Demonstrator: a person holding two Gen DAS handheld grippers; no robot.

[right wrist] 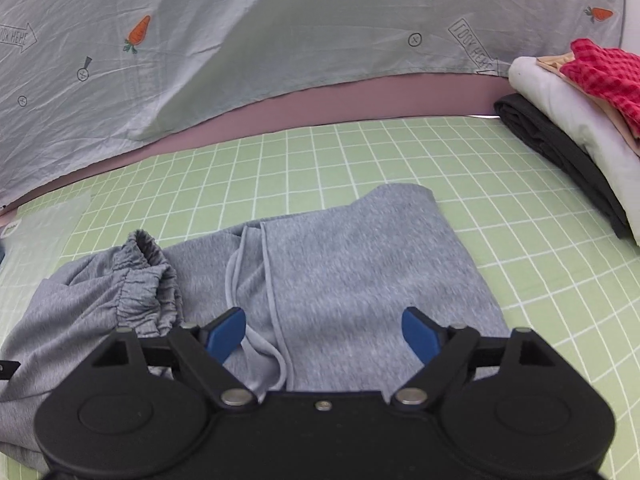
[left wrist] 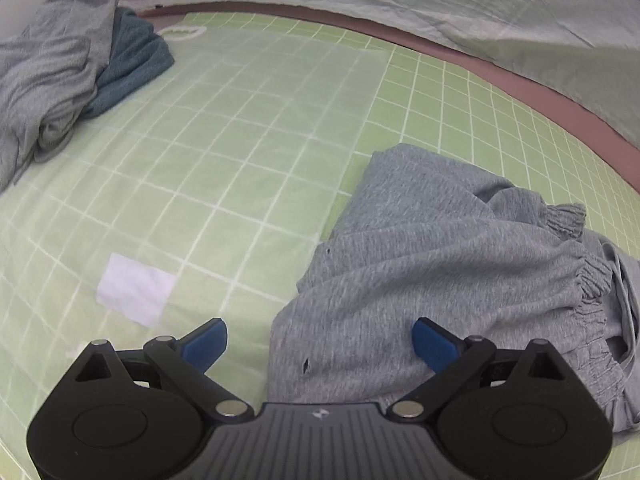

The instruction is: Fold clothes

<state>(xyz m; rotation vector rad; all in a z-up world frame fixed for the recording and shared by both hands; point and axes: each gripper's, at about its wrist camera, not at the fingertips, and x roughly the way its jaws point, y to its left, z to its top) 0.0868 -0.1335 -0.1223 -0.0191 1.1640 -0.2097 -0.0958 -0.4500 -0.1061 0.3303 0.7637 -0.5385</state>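
A pair of grey sweatpants lies partly folded on the green checked sheet, its elastic cuffs to the right in the left wrist view. My left gripper is open and empty just above the garment's left edge. In the right wrist view the same sweatpants lie flat, with a gathered cuff at left and a drawstring showing. My right gripper is open and empty over the near edge of the cloth.
A heap of grey and teal clothes sits far left. A clear plastic sheet and a white patch lie on the bed. A folded stack with a red checked item stands at the right. A carrot-print cloth hangs behind.
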